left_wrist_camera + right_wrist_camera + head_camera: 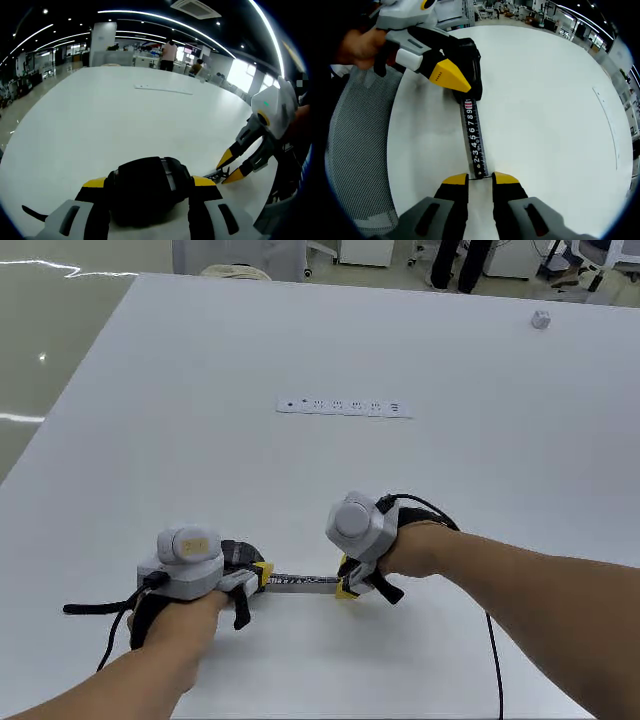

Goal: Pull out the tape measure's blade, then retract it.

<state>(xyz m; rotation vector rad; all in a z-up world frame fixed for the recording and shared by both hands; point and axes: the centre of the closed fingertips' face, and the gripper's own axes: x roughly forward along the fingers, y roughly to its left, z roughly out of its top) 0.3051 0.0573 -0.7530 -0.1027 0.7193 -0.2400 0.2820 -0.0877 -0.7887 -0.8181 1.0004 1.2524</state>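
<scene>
Near table edge, by person: tape measure (240,556) sits low at white table (300,340), its blade (473,132) stretched betw. the 2 grippers.
Case: black, rounded; held betw. yellow-tipped jaws of L gripper (150,183), close-up in left gripper view.
L gripper fingers: clenched on tape measure, one tip each side of case.
Blade length: short stretch out, runs straight from case to R gripper (480,178).
Blade markings: black w/ white numerals, 2–9 readable, red mark nr case.
R gripper fingers: closed in on blade's free end, a yellow tip either side, end right betw. them.
Blade height: on table or just above it, can't tell which.
Hands: L hand (180,625) behind L gripper, R hand (415,550) behind R gripper; forearms come in from bottom of head view.
Gripper spacing: near each other, not touching; blade spans the gap.
Power strip (345,407): white, flat on table, farther out, well apart from grippers.
Small grey obj (540,319): far R part of table; too small to ID.
Cable (494,660): black, runs from R gripper toward near edge.
Background: open office, ceiling light strips, people standing far off in left gripper view.
</scene>
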